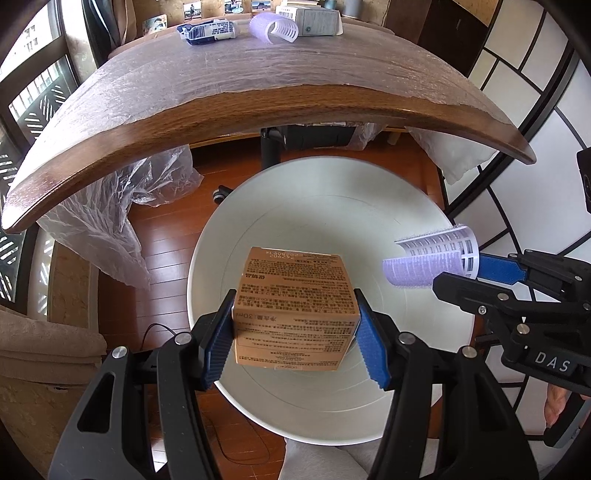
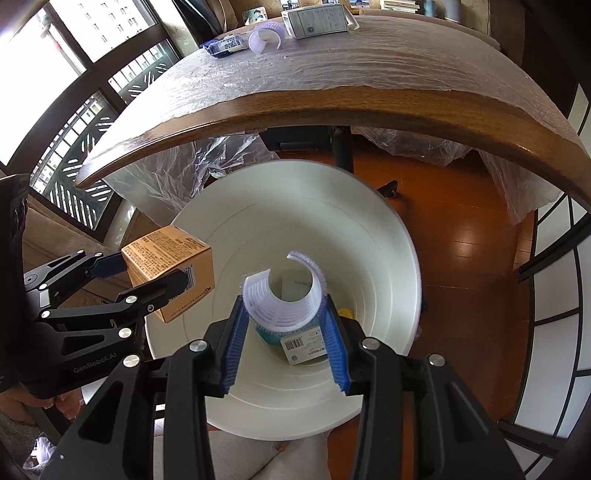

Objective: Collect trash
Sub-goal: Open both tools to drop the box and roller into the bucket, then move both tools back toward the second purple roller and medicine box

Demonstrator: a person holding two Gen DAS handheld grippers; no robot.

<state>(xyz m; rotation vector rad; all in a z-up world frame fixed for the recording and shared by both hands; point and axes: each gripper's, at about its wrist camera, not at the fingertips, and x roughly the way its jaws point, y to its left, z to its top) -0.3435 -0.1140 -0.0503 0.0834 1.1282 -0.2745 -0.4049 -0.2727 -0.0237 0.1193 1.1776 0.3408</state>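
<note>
My left gripper (image 1: 295, 314) is shut on a tan printed carton (image 1: 295, 291), held over the white bin (image 1: 417, 354). The same carton (image 2: 170, 266) shows at the left of the right wrist view, above the bin's rim. My right gripper (image 2: 282, 314) is shut on a purple and white hair roller (image 2: 284, 299) over the mouth of the bin (image 2: 384, 236). That roller (image 1: 432, 262) sits at the right of the left wrist view. A teal item and a labelled packet (image 2: 299, 345) lie at the bin's bottom.
A wooden table (image 1: 258, 99) under plastic film stands beyond the bin, bearing a second roller (image 1: 275, 26), a blue and white pack (image 1: 208, 31) and a white box (image 1: 317, 18). Crumpled clear plastic (image 1: 122, 206) hangs below the table. Wooden floor (image 2: 461, 243) surrounds the bin.
</note>
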